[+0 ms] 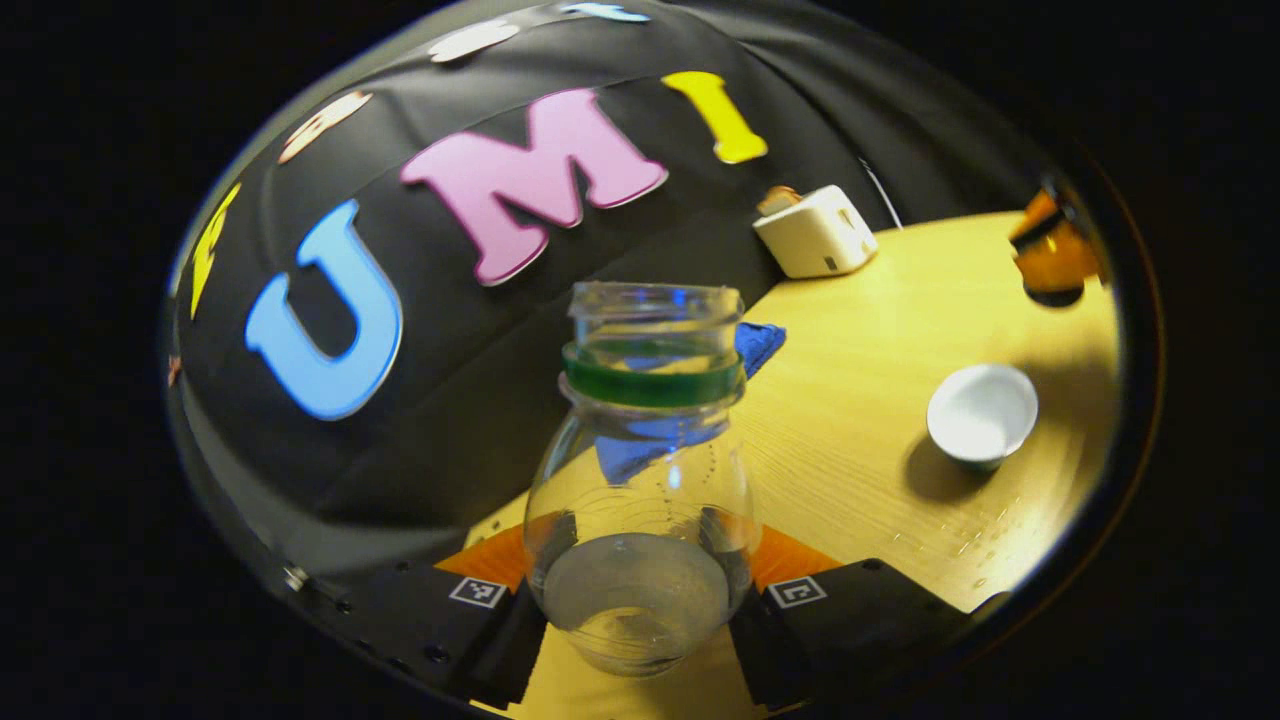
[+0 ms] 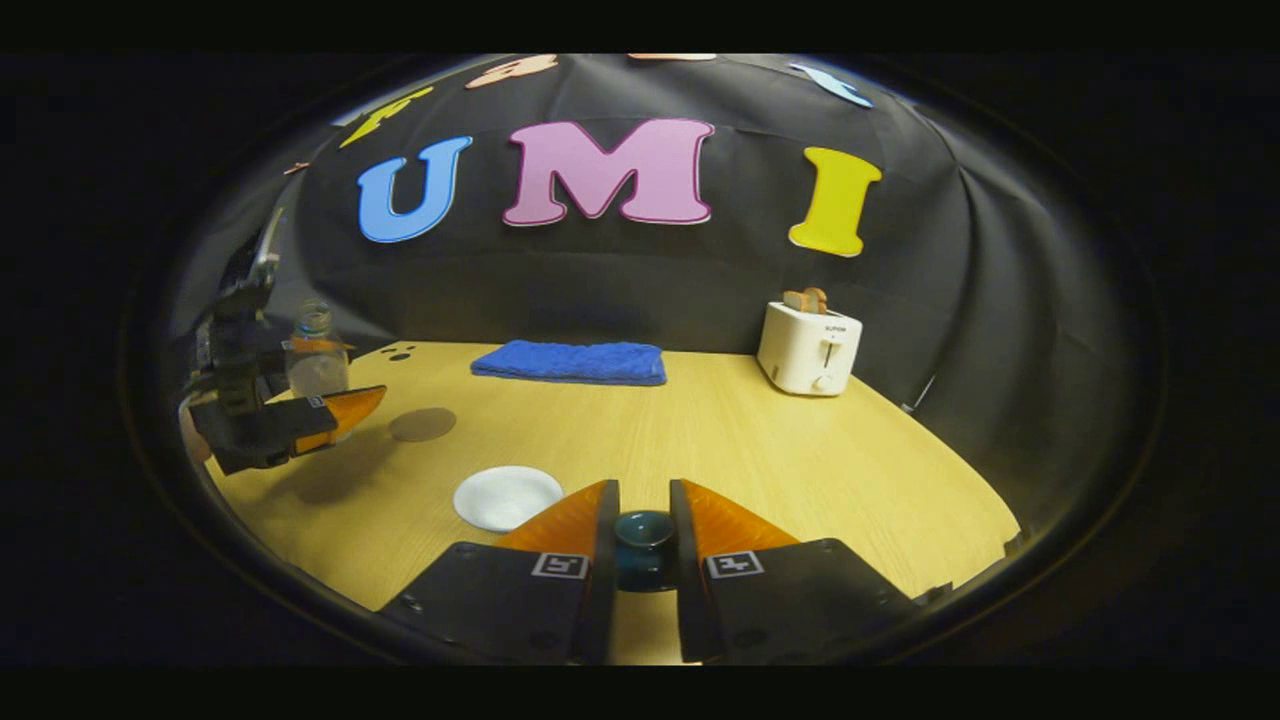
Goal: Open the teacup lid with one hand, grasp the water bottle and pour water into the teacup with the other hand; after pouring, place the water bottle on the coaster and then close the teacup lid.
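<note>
A clear, uncapped water bottle (image 1: 640, 500) with a green neck ring and a little water in it stands between the fingers of my left gripper (image 1: 640, 575), which is shut on its body. The open teacup (image 1: 982, 412), white inside, stands on the table to the right. In the right gripper view my right gripper (image 2: 643, 500) is shut on the dark teal teacup lid (image 2: 643, 532), held above the table. The teacup (image 2: 507, 497) sits left of it. Farther left lie a round brown coaster (image 2: 422, 424) and the left gripper (image 2: 275, 415) with the bottle (image 2: 315, 362).
A folded blue towel (image 2: 570, 362) lies at the back of the wooden table (image 2: 800, 470). A white toaster (image 2: 808, 348) stands at the back right. The right gripper (image 1: 1050, 250) hangs beyond the teacup in the left gripper view.
</note>
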### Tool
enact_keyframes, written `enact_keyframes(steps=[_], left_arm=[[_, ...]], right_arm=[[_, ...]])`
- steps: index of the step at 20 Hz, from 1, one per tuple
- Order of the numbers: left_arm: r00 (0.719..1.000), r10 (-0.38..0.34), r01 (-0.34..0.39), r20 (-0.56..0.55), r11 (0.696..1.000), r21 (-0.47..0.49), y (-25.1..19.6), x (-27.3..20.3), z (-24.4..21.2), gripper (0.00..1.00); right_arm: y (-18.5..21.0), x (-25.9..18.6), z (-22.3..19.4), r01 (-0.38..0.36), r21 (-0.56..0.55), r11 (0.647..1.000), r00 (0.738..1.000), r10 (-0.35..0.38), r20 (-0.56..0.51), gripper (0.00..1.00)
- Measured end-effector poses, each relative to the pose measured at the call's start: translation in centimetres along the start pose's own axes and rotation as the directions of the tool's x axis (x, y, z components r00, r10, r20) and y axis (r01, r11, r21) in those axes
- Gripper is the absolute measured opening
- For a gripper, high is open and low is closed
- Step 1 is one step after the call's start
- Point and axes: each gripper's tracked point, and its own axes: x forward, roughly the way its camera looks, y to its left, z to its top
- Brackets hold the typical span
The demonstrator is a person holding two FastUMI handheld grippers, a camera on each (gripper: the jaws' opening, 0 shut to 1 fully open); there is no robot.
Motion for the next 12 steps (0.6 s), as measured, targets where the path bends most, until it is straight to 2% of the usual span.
enact_keyframes(steps=[1,2,3,6,8,9,10,12], left_arm=[[1.0,-0.007,0.006,0.01,0.996,0.086,-0.6,0.1,0.4,0.8],[1.0,-0.016,0.012,0.022,0.986,0.165,-1.3,0.4,0.9,0.8],[0.999,-0.031,0.022,0.035,0.972,0.232,-2.2,0.5,1.3,0.8],[0.995,-0.09,0.065,0.046,0.921,0.385,-5.3,0.2,1.6,0.8],[0.993,-0.114,0.084,0.039,0.888,0.451,-6.7,0.6,1.9,0.8],[0.992,-0.122,0.092,0.034,0.876,0.474,-7.0,0.6,1.7,0.79],[0.991,-0.128,0.101,0.023,0.864,0.494,-7.2,0.8,1.6,0.8],[0.991,-0.136,0.114,0.002,0.837,0.536,-7.6,1.5,1.6,0.8]], right_arm=[[-0.6,-0.1,-0.1,0.003,0.001,1.0,1.0,-0.003,-0.001,0.28],[-1.1,-0.3,-0.2,0.006,0.002,1.0,1.0,-0.006,-0.001,0.23],[-1.7,-0.3,-0.3,0.009,0.004,1.0,1.0,-0.009,-0.001,0.28],[-3.3,-0.7,-0.6,0.019,0.003,1.0,1.0,-0.019,-0.004,0.28],[-4.2,-0.9,-0.8,0.026,0.004,1.0,1.0,-0.026,-0.005,0.28],[-4.7,-1.0,-0.9,0.029,0.004,1.0,1.0,-0.029,-0.005,0.23],[-5.1,-1.1,-1.2,0.032,0.006,0.999,0.999,-0.032,-0.007,0.28],[-5.6,-1.4,-1.5,0.035,0.009,0.999,0.999,-0.035,-0.011,0.28]])
